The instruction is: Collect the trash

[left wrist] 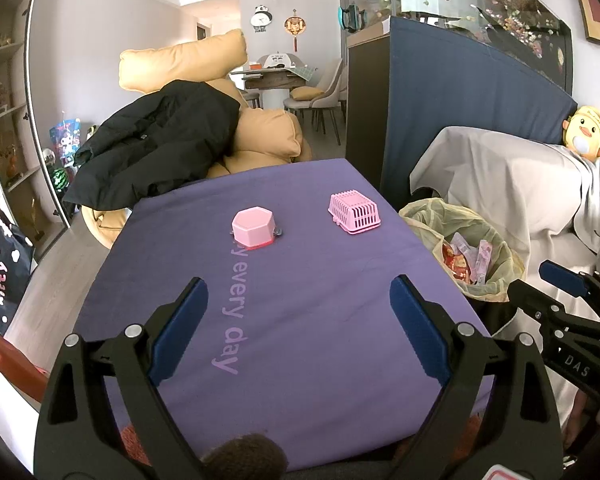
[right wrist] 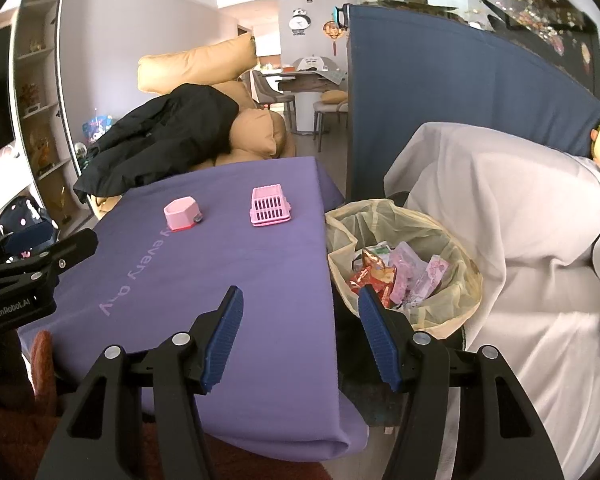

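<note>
- Living-room clutter rings a low table (left wrist: 300, 320) draped in a purple cloth printed with pale lettering; tan cushions (left wrist: 188, 60) and a black jacket (left wrist: 156, 140) pile up beyond its far edge, and a dining table with chairs stands farther back.
- On the cloth, toward the far end, sit two pink items well apart from each other: a hexagonal pink box (left wrist: 254, 227) on the left and an upturned pink slatted basket (left wrist: 354, 212) on the right.
- Just beside the table's right edge stands the trash bin (right wrist: 456, 264), lined with a yellowish bag; wrappers (right wrist: 396, 276) in red and pink lie inside it.
- A pale sheet (right wrist: 500, 220) covers the furniture to the right of the bin, with a dark blue panel (left wrist: 460, 100) behind it and a yellow duck plush (left wrist: 586, 132) at its top.
- The left gripper (left wrist: 298, 308) hangs above the near half of the cloth, its blue-padded jaws spread wide with nothing between them.
- The right gripper (right wrist: 300, 312) hangs over the table's right edge, one finger over the cloth and the other in front of the bin's near rim; its jaws stand apart and empty.
</note>
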